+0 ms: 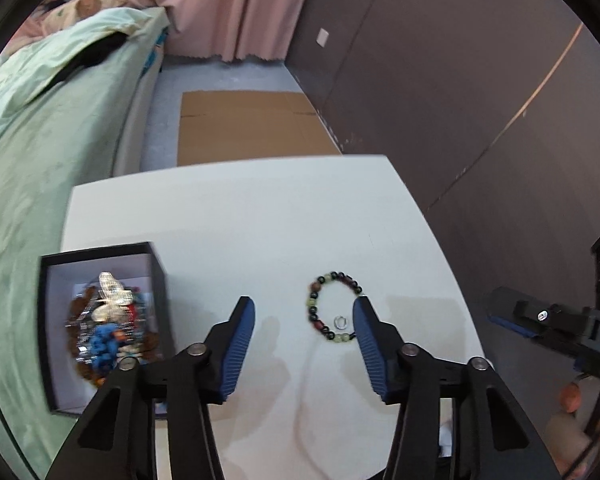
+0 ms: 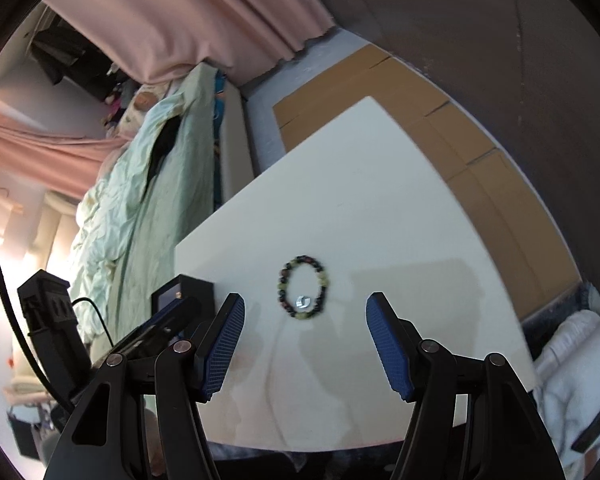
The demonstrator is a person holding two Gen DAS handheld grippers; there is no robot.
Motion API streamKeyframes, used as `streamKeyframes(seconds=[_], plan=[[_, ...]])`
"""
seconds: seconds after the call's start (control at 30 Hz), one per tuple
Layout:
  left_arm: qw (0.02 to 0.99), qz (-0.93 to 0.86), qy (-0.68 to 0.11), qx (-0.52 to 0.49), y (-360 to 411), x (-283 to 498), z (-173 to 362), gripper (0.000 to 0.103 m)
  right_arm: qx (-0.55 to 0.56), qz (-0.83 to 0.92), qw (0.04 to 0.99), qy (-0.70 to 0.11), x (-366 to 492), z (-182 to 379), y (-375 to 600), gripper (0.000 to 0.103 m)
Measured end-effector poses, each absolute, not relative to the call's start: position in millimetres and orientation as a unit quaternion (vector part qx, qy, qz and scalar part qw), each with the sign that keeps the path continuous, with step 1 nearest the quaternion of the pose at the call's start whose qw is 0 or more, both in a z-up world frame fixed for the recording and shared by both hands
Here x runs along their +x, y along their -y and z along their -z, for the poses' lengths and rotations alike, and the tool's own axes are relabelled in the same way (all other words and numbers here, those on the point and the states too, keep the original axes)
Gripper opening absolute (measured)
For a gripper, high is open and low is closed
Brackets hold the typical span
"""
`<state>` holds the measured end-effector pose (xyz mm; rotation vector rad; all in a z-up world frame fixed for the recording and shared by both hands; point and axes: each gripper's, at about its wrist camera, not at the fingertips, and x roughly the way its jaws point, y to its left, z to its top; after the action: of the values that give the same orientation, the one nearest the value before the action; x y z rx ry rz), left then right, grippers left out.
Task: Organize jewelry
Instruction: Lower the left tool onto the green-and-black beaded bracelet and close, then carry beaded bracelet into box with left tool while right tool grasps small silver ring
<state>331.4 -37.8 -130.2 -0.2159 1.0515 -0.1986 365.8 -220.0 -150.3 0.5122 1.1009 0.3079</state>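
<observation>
A beaded bracelet of dark, green and red beads lies on the white table, with a small silver ring inside its loop. My left gripper hovers above the table, open and empty; the bracelet sits just left of its right finger. To the left stands an open black box holding several jewelry pieces. In the right wrist view the bracelet and ring lie ahead of my right gripper, which is open and empty above the table. The black box shows at its left.
A bed with a green cover runs along the table's left side. Flat cardboard lies on the floor beyond the table, by a dark wall. Pink curtains hang at the back. The right gripper's body shows at the right edge.
</observation>
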Motion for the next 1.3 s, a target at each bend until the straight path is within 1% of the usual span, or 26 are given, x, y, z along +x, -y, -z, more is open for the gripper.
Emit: streamKeyframes(seconds=[0.07,0.2,0.27,0.3,0.53,0.6,0.67,0.7,0.83,1.07,1.3], plan=[[0.85,0.092,-0.511,-0.09,48,338,141,0.046,0.234,-0.129,0.813,-0.518,369,152,225,0.064],[0.845,0.084,-0.525,-0.061,65,347,159,0.044,0.251,-0.124,0.805,-0.523,376,158,237,0.064],[0.841,0.079,-0.533,-0.05,70,352,168,0.033,0.255,-0.124,0.805,-0.522,379,159,241,0.064],[0.838,0.075,-0.539,-0.046,73,355,174,0.031,0.257,-0.126,0.804,-0.521,380,159,243,0.064],[0.831,0.06,-0.552,-0.03,84,363,192,0.029,0.262,-0.131,0.8,-0.523,385,160,244,0.064],[0.83,0.058,-0.554,-0.021,87,364,194,0.027,0.261,-0.133,0.801,-0.522,385,160,243,0.064],[0.826,0.053,-0.561,-0.01,88,365,200,0.021,0.259,-0.133,0.802,-0.521,384,159,242,0.064],[0.831,0.052,-0.554,-0.003,89,363,200,0.021,0.257,-0.132,0.803,-0.521,384,159,242,0.064],[0.831,0.04,-0.555,0.004,86,363,200,0.008,0.246,-0.121,0.805,-0.525,386,160,237,0.064],[0.834,0.065,-0.548,-0.017,75,357,192,0.008,0.233,-0.122,0.803,-0.535,384,167,226,0.064],[0.853,0.103,-0.511,-0.04,77,349,155,0.008,0.227,-0.12,0.803,-0.538,384,169,218,0.064]])
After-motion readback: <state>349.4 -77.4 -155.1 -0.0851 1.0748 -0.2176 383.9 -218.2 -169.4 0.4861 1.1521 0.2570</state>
